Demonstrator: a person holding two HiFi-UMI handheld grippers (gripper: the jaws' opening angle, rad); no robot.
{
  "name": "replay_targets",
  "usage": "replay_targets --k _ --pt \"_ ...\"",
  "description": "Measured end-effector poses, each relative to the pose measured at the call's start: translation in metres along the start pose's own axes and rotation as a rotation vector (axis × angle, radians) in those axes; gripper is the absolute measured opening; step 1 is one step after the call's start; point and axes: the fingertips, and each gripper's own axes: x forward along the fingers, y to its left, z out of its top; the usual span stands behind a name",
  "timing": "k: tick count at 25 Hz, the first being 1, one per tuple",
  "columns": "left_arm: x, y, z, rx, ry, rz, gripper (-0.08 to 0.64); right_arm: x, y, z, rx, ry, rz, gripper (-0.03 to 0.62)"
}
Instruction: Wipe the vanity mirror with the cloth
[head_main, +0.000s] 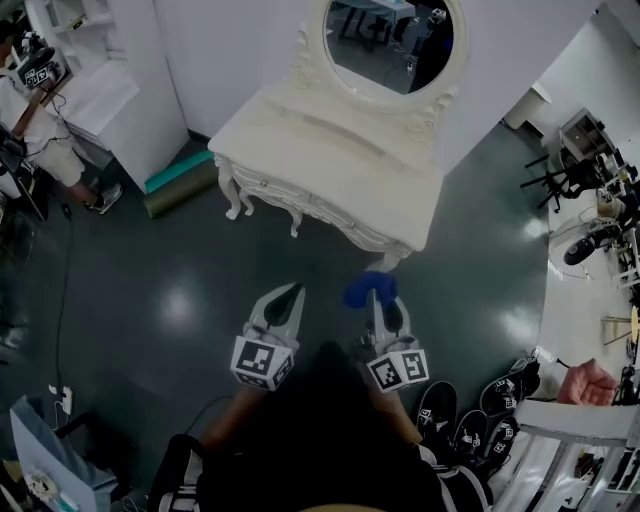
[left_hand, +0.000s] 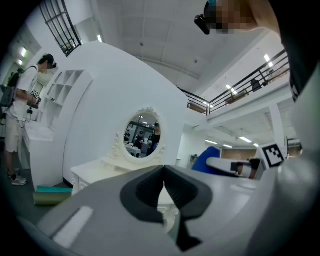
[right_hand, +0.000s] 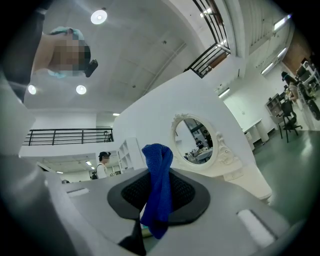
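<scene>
A white vanity table (head_main: 330, 170) with an oval mirror (head_main: 392, 42) stands ahead against a white wall. The mirror (left_hand: 141, 135) also shows in the left gripper view, and the mirror (right_hand: 196, 141) sits ahead in the right gripper view. My right gripper (head_main: 373, 293) is shut on a blue cloth (head_main: 370, 288), whose fold sticks up between the jaws, blue cloth (right_hand: 157, 187). My left gripper (head_main: 289, 296) is shut with nothing in it, left gripper (left_hand: 163, 171). Both grippers hang over the dark floor, short of the table's front edge.
A person (head_main: 35, 130) stands at a white shelf unit (head_main: 110, 80) on the left. A green roll (head_main: 180, 190) lies on the floor by the table's left leg. Several black shoes (head_main: 480, 410) lie at the lower right, and chairs and desks (head_main: 590, 190) stand on the right.
</scene>
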Motion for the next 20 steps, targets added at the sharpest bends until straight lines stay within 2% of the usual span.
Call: replay_targets --k 5,9,14,20 --pt "-0.002 0.017 0.003 -0.034 -0.012 0.006 0.011 0.015 0.005 -0.004 -0.005 0.008 -0.032 0.074" --pt "0.012 0.039 0.012 -0.016 -0.029 0.019 0.011 0.046 0.005 -0.003 0.006 0.001 -0.031 0.074" --pt "0.052 0.076 0.022 -0.009 -0.028 0.036 0.011 0.105 -0.005 -0.01 0.019 0.004 -0.011 0.074" --pt "0.124 0.116 0.052 0.016 -0.036 0.057 0.011 0.191 -0.034 0.005 0.01 -0.012 0.02 0.074"
